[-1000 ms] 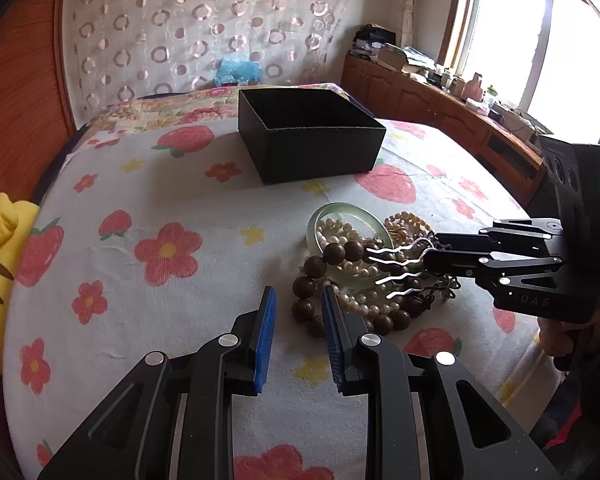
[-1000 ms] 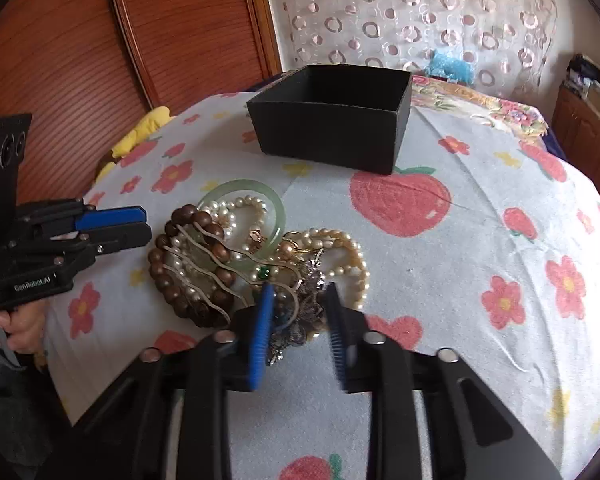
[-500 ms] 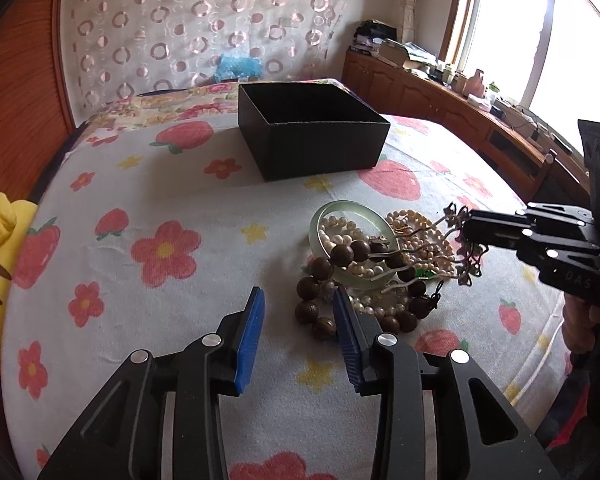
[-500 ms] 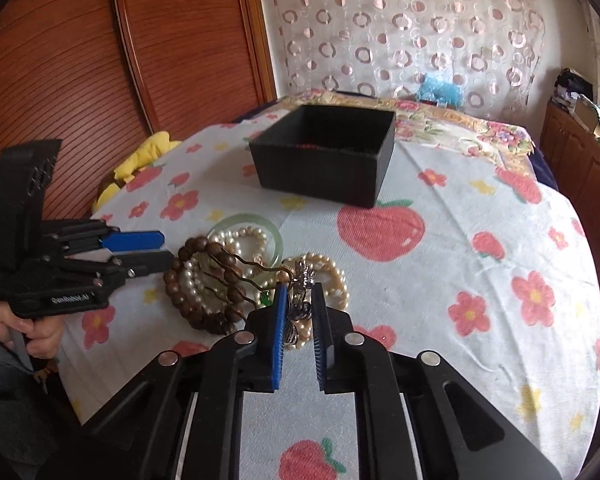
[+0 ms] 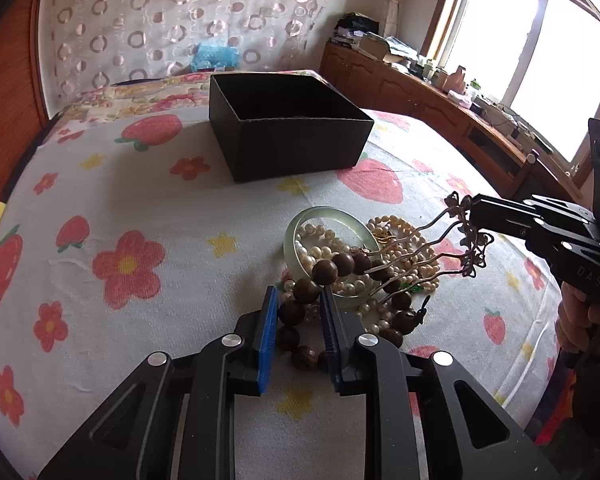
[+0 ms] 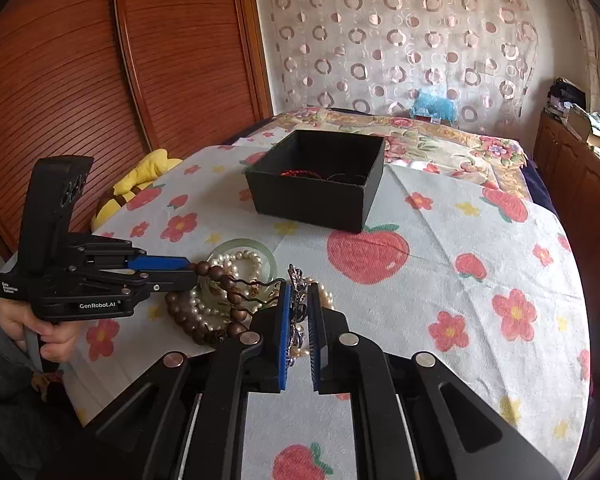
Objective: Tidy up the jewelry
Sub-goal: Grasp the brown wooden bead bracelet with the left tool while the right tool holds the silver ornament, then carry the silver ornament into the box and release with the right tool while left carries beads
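Note:
A jewelry pile lies on the flowered bedsheet: a brown wooden bead bracelet [image 5: 332, 272] [image 6: 188, 324], a pale green bangle [image 5: 304, 220] [image 6: 242, 246], pearl strands [image 5: 396, 236] [image 6: 236, 260]. My right gripper [image 6: 299, 300] [image 5: 474, 210] is shut on a wavy metal hair comb [image 5: 416, 252] [image 6: 296, 292], lifted with its prongs caught under the beads. My left gripper [image 5: 298, 300] [image 6: 190, 268] is shut on the wooden bead bracelet, beads sitting between its blue pads. A black open box [image 5: 288, 136] [image 6: 320, 184] stands behind the pile.
The box holds a red item and dark items [image 6: 300, 172]. A yellow plush toy [image 6: 140, 184] lies at the bed's left edge. Wooden wardrobe doors [image 6: 100, 80] stand left; cabinets [image 5: 440, 120] under a window stand right.
My right gripper closed on the hair comb and lifted it up and back. My left gripper moved forward over the wooden beads and narrowed around them.

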The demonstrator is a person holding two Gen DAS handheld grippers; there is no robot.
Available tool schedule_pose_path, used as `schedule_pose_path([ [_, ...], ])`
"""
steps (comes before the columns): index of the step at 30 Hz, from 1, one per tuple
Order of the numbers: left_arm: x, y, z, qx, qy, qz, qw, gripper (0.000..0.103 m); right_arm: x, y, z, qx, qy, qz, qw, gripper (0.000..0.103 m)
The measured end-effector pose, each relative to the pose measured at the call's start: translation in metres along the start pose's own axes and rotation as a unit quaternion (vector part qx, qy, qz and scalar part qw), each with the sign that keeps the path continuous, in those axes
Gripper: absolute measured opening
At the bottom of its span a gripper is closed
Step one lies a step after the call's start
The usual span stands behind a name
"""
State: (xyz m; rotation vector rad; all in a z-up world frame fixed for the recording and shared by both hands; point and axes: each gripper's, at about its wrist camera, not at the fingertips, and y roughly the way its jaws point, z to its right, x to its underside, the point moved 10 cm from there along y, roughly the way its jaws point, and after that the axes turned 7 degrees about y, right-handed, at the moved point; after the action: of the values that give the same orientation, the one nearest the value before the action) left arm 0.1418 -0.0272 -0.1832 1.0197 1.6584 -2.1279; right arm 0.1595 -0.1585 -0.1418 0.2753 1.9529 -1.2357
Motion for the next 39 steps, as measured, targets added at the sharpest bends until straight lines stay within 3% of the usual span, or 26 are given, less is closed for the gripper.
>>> schedule_pose_path([
  [3,-0.004,-0.008,0.004,-0.005,0.007,0.012,0.9999,0.012,-0.003,-0.002,0.000,0.002,-0.001,0.004,1.000,0.009],
  [14,-0.047,-0.065,0.019,-0.012,0.022,0.089,0.9957,0.012,-0.017,-0.012,0.003,0.016,-0.012,0.020,1.000,0.009],
  [24,-0.076,-0.095,0.024,-0.024,0.037,0.127,0.9909,0.012,-0.038,-0.017,0.004,0.024,-0.025,0.036,0.999,0.009],
  [39,-0.120,-0.107,-0.002,-0.062,0.037,0.160,0.9844,0.012,-0.109,0.014,0.027,0.049,-0.016,0.061,0.997,0.009],
])
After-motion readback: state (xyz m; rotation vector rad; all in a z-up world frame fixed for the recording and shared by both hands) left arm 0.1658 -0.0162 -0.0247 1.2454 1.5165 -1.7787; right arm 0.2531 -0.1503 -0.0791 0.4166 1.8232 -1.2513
